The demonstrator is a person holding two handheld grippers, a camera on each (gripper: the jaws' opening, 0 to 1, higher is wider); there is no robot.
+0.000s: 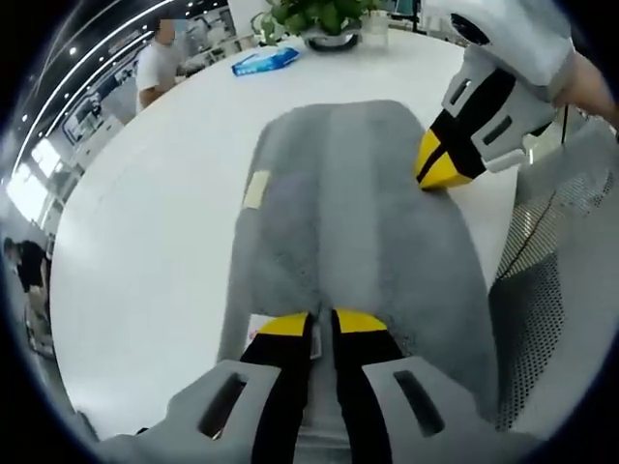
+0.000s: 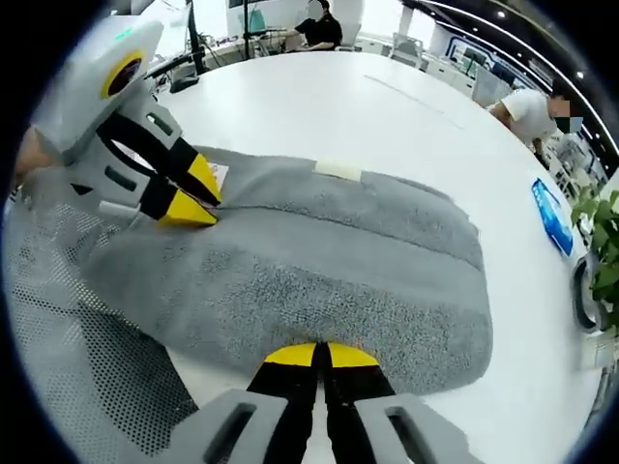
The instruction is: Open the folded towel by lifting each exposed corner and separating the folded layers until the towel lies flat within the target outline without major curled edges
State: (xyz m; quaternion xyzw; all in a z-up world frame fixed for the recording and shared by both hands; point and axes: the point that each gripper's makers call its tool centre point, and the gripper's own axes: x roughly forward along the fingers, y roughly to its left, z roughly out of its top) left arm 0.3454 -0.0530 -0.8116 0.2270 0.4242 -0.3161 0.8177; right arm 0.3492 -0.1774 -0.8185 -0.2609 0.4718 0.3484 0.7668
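A grey towel [image 1: 348, 222] lies folded lengthwise on the white table [image 1: 155, 222], with a fold line along its middle and a tan tag [image 1: 256, 188] on one long edge. My left gripper [image 1: 321, 324] is shut on the towel's near short edge, beside a white label [image 1: 259, 325]. My right gripper [image 1: 437, 172] comes in from the upper right, its yellow tips pinched on the far corner. In the right gripper view the towel [image 2: 319, 261] runs across the frame. There my right gripper [image 2: 321, 356] is shut on its near edge, and my left gripper [image 2: 191, 198] grips the corner at left.
A black mesh chair back [image 1: 551, 309] [image 2: 87, 329] presses against the table beside the towel. A blue packet [image 1: 263, 62] [image 2: 551, 215] and a potted plant [image 1: 329, 19] stand at the table's far side. People [image 1: 155, 63] [image 2: 532, 111] sit at other desks.
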